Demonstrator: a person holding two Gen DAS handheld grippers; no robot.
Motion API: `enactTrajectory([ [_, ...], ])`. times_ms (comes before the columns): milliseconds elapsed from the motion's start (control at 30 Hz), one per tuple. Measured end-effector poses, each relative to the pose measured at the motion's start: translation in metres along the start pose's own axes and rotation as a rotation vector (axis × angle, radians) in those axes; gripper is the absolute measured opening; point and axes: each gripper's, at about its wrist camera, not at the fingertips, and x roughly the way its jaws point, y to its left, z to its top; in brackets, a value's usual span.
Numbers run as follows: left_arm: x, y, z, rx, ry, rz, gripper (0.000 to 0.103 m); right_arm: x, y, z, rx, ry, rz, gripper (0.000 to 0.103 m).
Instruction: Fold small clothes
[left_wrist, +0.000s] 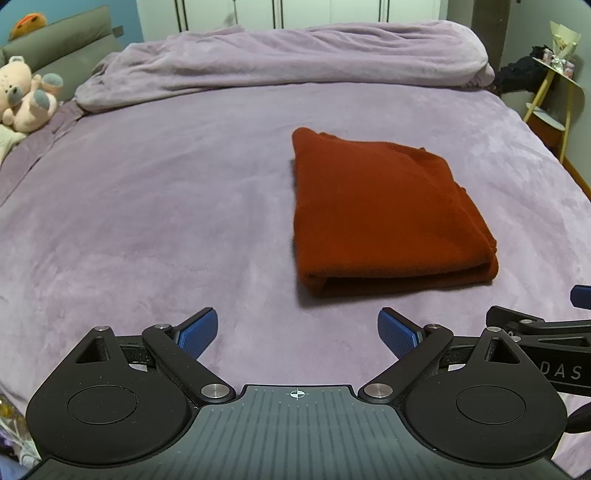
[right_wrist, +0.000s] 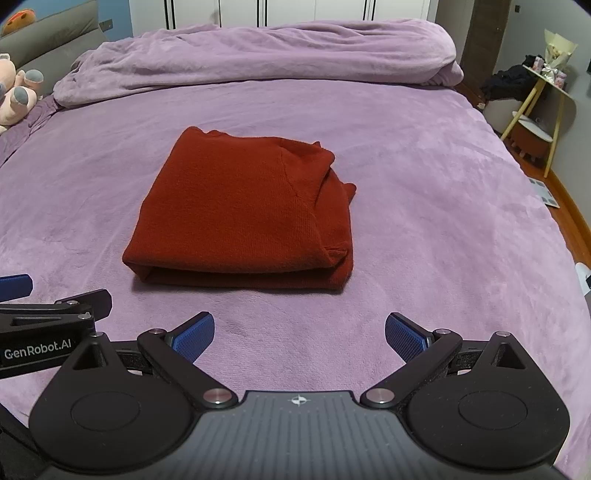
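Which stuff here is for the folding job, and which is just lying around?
For the job:
red folded garment
left claw, open
right claw, open

Just lying around:
teddy bear
bunched-up purple blanket
yellow side table

You're working in a bedroom at home: a wide bed (right_wrist: 424, 206) covered in a plush lilac spread fills the view, with a bunched duvet (right_wrist: 258, 55) of the same colour heaped along its far side. A pink teddy bear (left_wrist: 22, 96) sits by the grey padded headboard (left_wrist: 62, 44) at your left. White wardrobe doors (right_wrist: 288, 11) stand behind the bed, and a small yellow-legged side table (right_wrist: 543, 107) with a wrapped bouquet (right_wrist: 557, 48) sits on the wooden floor (right_wrist: 569, 206) at your right
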Motion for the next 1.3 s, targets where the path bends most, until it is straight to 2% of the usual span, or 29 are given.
enactTrajectory([
  [933,0.0027,-0.0036,-0.0054,0.047,-0.006,0.04,0.097,0.0014,-0.0003,-0.0043,0.011,0.003,-0.007,0.099],
  [1300,0.0042,-0.0025,-0.0038,0.039,0.017,0.02,0.097,0.0011,-0.0013,-0.0048,0.016,0.003,-0.009,0.099],
])
